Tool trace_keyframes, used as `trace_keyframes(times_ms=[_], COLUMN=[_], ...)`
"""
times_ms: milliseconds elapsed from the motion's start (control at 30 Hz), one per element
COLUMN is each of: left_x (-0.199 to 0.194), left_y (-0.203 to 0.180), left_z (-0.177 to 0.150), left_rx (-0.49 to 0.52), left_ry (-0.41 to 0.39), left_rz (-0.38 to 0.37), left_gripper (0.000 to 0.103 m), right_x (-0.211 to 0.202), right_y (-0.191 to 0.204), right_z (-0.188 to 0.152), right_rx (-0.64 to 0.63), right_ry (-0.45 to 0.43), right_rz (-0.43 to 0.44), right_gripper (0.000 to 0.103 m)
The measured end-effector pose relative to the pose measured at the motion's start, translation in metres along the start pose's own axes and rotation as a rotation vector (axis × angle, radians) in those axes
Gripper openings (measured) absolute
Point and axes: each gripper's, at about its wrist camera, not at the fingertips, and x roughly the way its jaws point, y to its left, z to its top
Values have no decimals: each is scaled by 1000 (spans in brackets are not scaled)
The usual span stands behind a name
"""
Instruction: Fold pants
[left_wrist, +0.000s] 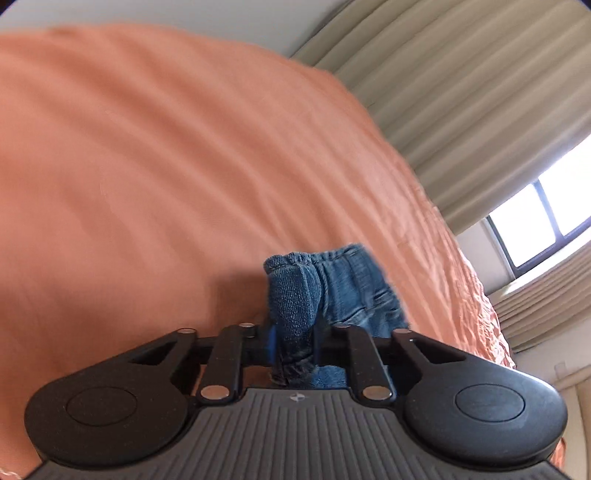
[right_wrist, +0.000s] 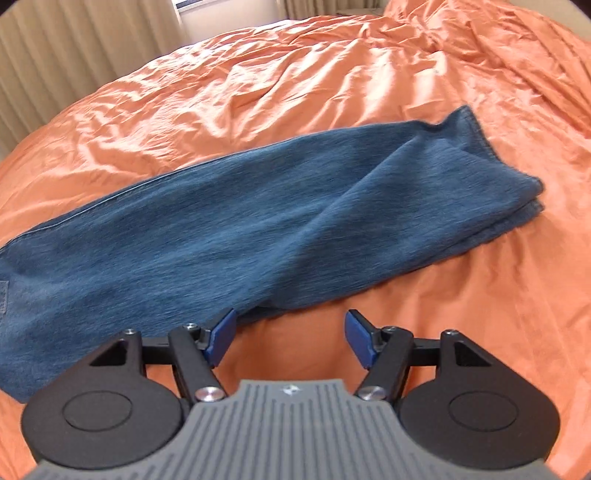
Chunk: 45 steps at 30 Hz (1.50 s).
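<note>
I stood over a bed spread with an orange sheet (right_wrist: 332, 74), creased into many small wrinkles. Beige pleated curtains (left_wrist: 461, 92) hung along the wall beyond it. A window (left_wrist: 535, 221) with a dark frame let in bright daylight. Above the bed was a pale strip, perhaps a wall (left_wrist: 184, 14).

Bed (right_wrist: 369, 74), rumpled orange cover; blue jeans (right_wrist: 258, 221) flat, apparently folded lengthwise.

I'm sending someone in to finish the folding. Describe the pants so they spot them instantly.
Find the bed under the orange bedspread, near the beige curtains. Lying lengthwise across it are the pants: blue denim, legs stacked together, the only dark item on the bright cover.
</note>
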Motion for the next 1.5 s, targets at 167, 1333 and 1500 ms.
trace_keyframes(times_ms=[167, 1333, 1500], left_x=[-52, -80, -56], left_y=[-34, -28, -61], left_z=[15, 8, -20], left_rx=[146, 532, 593], left_ry=[-75, -61, -1], left_rz=[-1, 455, 381], left_gripper=[15, 67, 55], right_x=[-16, 43, 66], right_y=[-15, -201, -210], right_z=[2, 36, 37], right_rx=[55, 617, 573], right_ry=[-16, -208, -118], right_rz=[-21, 239, 177], right_gripper=[57, 1, 1])
